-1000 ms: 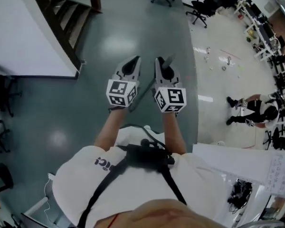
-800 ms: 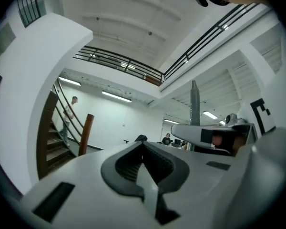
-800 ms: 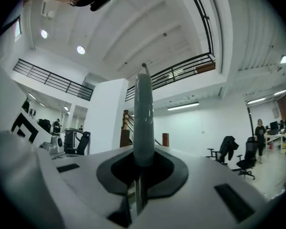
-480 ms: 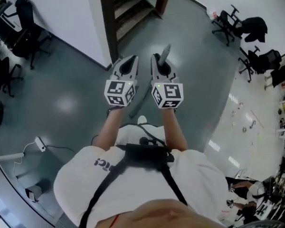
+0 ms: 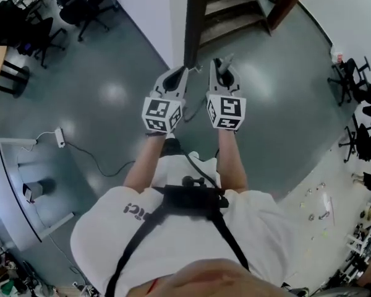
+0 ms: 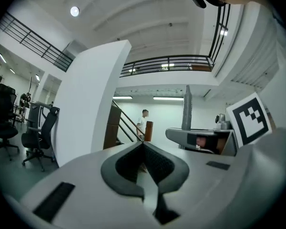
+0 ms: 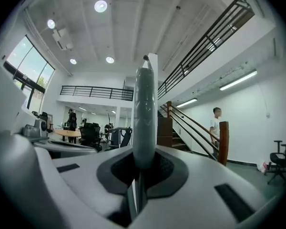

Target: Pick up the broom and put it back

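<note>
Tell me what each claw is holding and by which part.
The right claw grips the broom's grey handle near its top end; the left claw is shut on nothing.

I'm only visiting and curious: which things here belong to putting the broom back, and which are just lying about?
Part of the job: broom handle; right gripper, shut on it; left gripper, shut and empty.
Just about: stairs; office chair; power strip; person by the stairs.

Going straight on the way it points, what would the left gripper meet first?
Probably the foot of the wooden staircase, near its brown newel post; nothing nearer shows. The shut tips of the left gripper line up with it, but depth is unclear.
</note>
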The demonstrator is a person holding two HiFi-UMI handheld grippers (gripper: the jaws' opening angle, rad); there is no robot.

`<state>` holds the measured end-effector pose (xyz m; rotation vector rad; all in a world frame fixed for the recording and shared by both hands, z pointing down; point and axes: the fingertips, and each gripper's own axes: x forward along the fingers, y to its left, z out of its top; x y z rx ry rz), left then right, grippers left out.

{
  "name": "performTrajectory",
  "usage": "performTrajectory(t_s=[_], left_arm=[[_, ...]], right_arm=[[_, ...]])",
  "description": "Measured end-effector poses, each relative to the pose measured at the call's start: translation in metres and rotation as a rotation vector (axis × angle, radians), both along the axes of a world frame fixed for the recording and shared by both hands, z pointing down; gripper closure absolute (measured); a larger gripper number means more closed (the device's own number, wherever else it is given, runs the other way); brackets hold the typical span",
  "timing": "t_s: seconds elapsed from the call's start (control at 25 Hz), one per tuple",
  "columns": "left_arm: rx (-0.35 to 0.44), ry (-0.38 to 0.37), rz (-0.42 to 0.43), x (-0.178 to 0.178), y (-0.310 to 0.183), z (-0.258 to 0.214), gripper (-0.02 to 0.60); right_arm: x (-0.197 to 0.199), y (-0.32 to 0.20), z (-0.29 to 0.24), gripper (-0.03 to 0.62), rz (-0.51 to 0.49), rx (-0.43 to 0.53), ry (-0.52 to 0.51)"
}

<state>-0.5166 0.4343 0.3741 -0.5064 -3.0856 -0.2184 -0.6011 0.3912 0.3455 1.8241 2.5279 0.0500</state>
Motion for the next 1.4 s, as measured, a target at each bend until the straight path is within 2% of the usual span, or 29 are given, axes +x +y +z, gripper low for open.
performTrajectory(t_s=[0.16,0.36,0.52,0.68,0.8,1.04,1.2,1.4], left_arm=[[0.015,0.043,-0.018,0.001,0.055,0.029,0.571],[0.037,0.073,-0.003,-0.04,0.116,0.064,0.57],[0.087,0.092,0.021,-0.064,0.154,0.095,0.57],[0.114,0.11,0.057,-0.074,0.185,0.121,0.569],[0.152,0.153,0.056,-0.085,0.202,0.149,0.571],[0.257,0.249,0.002,-0.122,0.219,0.226,0.569],[0.319,0.312,-0.062,-0.12,0.233,0.273,0.57],[0.362,0.365,-0.117,-0.124,0.258,0.32,0.569]], right_arm=[[-0.008,0.05,0.028,0.559,0.004,0.057,-0.002],[-0.047,0.107,0.079,0.559,-0.006,0.15,0.042],[-0.068,0.14,0.126,0.56,0.013,0.249,0.091],[-0.073,0.172,0.178,0.56,0.041,0.339,0.119],[-0.083,0.189,0.224,0.56,0.053,0.416,0.162],[-0.117,0.203,0.339,0.56,0.034,0.58,0.273],[-0.122,0.215,0.405,0.56,0.022,0.638,0.372],[-0.135,0.243,0.467,0.56,0.021,0.723,0.417]])
